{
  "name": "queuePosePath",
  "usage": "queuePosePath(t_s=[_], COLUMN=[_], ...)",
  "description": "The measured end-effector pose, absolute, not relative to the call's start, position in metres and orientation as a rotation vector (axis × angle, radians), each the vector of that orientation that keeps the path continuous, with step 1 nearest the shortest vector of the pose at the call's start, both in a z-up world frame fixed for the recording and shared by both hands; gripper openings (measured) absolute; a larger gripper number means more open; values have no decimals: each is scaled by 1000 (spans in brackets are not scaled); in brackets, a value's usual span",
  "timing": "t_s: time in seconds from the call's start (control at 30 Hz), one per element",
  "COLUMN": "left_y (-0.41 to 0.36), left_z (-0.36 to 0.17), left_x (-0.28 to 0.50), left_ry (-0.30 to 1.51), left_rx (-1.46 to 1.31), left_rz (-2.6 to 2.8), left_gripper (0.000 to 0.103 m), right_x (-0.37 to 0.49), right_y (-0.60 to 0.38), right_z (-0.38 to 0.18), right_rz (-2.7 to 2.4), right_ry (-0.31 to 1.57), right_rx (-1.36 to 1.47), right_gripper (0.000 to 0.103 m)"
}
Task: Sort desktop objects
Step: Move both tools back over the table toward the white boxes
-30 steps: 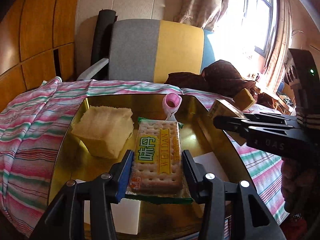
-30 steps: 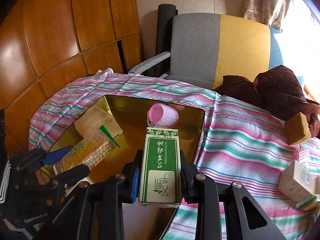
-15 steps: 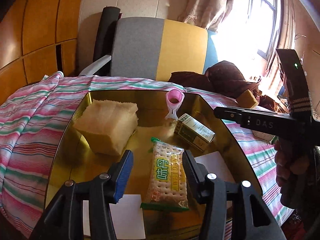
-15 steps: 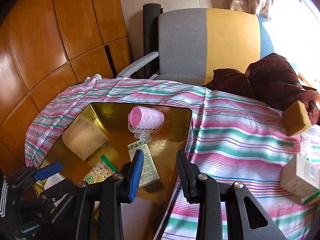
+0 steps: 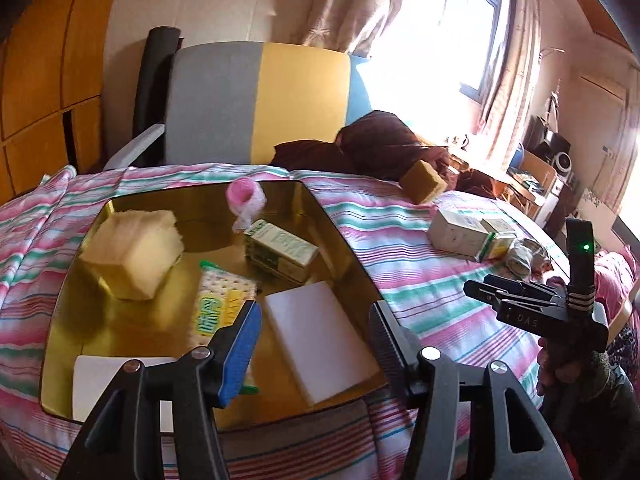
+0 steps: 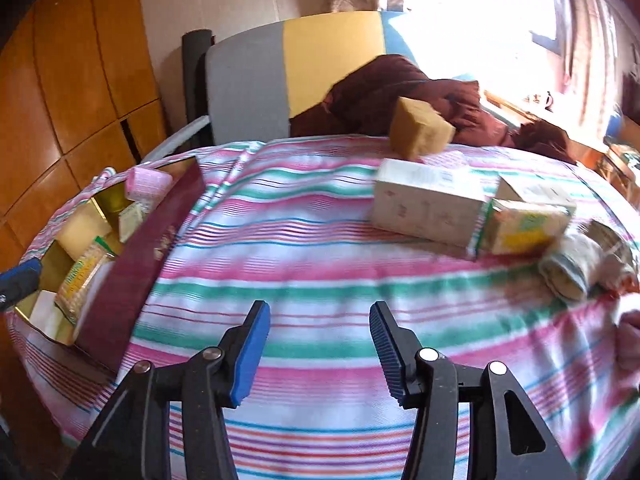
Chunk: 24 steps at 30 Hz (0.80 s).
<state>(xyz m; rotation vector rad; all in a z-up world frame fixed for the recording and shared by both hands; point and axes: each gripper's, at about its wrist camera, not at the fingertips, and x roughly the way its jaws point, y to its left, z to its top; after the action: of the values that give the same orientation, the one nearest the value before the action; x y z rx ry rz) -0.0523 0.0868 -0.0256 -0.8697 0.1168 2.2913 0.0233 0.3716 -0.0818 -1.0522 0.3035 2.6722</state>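
A gold tray [image 5: 104,320] on the striped cloth holds a yellow sponge [image 5: 132,248], a pink hair roller [image 5: 244,200], a green-and-white box [image 5: 280,250], a cracker packet [image 5: 218,300] and two white blocks [image 5: 320,344]. My left gripper [image 5: 315,306] hovers open over the tray's near right corner, holding nothing. My right gripper [image 6: 320,306] is open and empty above bare cloth right of the tray [image 6: 140,264]. Beyond it lie a brown sponge [image 6: 420,128], a white box [image 6: 424,204], a yellow-green box [image 6: 524,226] and a rolled cloth bundle [image 6: 576,264].
A grey-and-yellow chair [image 5: 256,100] stands behind the table, with a dark brown garment [image 5: 380,148] heaped at the table's far edge. Wooden panels [image 6: 60,80] line the left wall. A gloved hand [image 5: 580,384] holds the right gripper's handle at the right.
Both grippers opened. The left let go of the cracker packet and the right let go of the green-and-white box, both now in the tray. The right gripper swung right over the cloth.
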Motion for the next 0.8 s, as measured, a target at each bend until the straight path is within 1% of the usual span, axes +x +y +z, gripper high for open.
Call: queuePosePath(t_s=[0.07, 0.2, 0.37, 0.57, 0.63, 0.67, 0.7, 0.73, 0.8], left_y=[108, 157, 218, 277, 294, 301, 309, 317, 332], left_z=[-19, -10, -9, -16, -17, -18, -18, -18, -19], left_x=[-44, -34, -29, -35, -42, -45, -48, -51, -55], left_ry=[186, 355, 523, 716, 758, 780, 806, 836, 899], left_rx=[-843, -789, -768, -767, -764, -759, -748, -740, -725], left_rz=[2244, 2137, 2022, 1901, 1861, 1840, 1821, 1794, 1734], left_gripper=[61, 61, 61, 62, 62, 64, 69, 71, 71], right_x=[40, 64, 74, 78, 78, 79, 80, 81, 82], right_y=[393, 429, 441, 439, 440, 440, 441, 442, 444], right_z=[-87, -95, -103, -109, -110, -110, -111, -111, -112], right_rz=[2622, 2553, 2556, 2601, 2615, 2622, 2630, 2637, 2655], right_ry=[349, 446, 487, 466, 480, 488, 498, 508, 532], right_rx=[-1027, -973, -921, -894, -883, -877, -870, -861, -844], right_gripper=[54, 55, 56, 67, 69, 70, 71, 71, 74])
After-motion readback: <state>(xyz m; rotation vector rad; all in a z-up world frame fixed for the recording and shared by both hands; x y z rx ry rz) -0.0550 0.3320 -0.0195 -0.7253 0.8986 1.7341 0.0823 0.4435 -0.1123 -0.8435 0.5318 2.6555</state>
